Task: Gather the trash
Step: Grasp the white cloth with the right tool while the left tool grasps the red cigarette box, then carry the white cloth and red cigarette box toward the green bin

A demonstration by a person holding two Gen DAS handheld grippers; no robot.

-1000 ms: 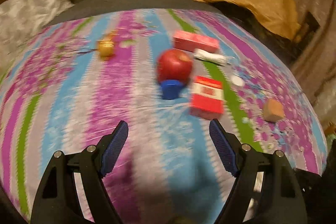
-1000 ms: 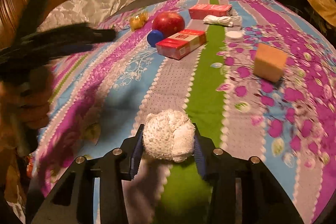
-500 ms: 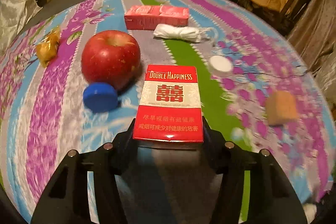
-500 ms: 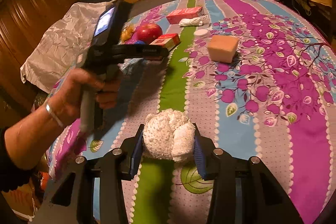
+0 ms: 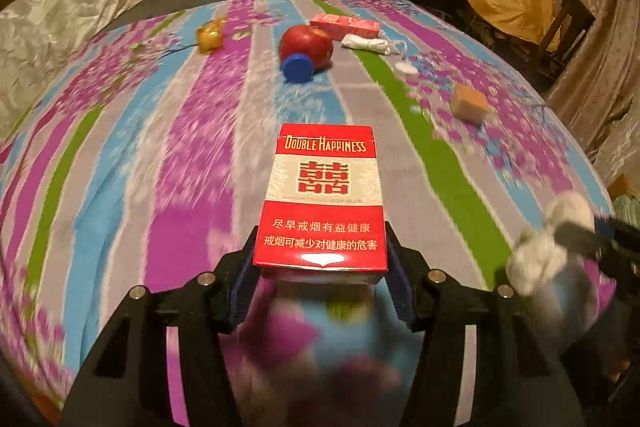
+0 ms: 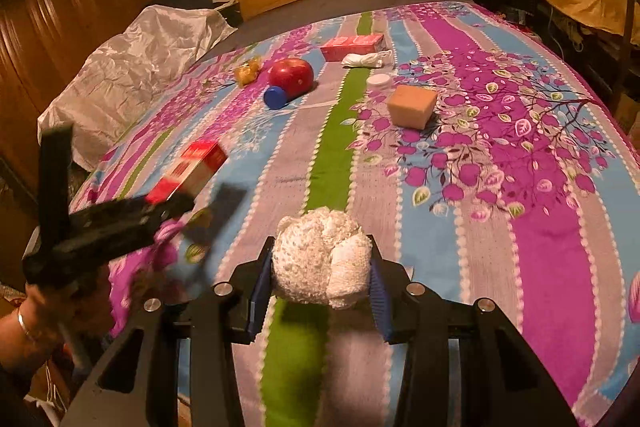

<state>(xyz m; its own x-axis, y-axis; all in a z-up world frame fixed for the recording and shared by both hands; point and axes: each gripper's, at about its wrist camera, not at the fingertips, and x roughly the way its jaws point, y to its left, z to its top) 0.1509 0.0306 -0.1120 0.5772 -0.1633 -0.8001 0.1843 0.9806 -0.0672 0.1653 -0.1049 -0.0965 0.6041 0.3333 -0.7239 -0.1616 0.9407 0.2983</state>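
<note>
Between the left gripper (image 5: 320,279) jaws, just closed: red cigarette pack (image 5: 324,199) clamped, long axis pointing far, off the bed; right gripper (image 6: 318,291) clenched on white wad (image 6: 320,263), both loaded near edge.

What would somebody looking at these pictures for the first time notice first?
Probably the red cigarette pack clamped in the left gripper, front and centre in the left wrist view, held above the striped floral bedspread. Next, the crumpled white tissue ball pinched in the right gripper. Farther up the bed a red apple touches a blue bottle cap.
</note>
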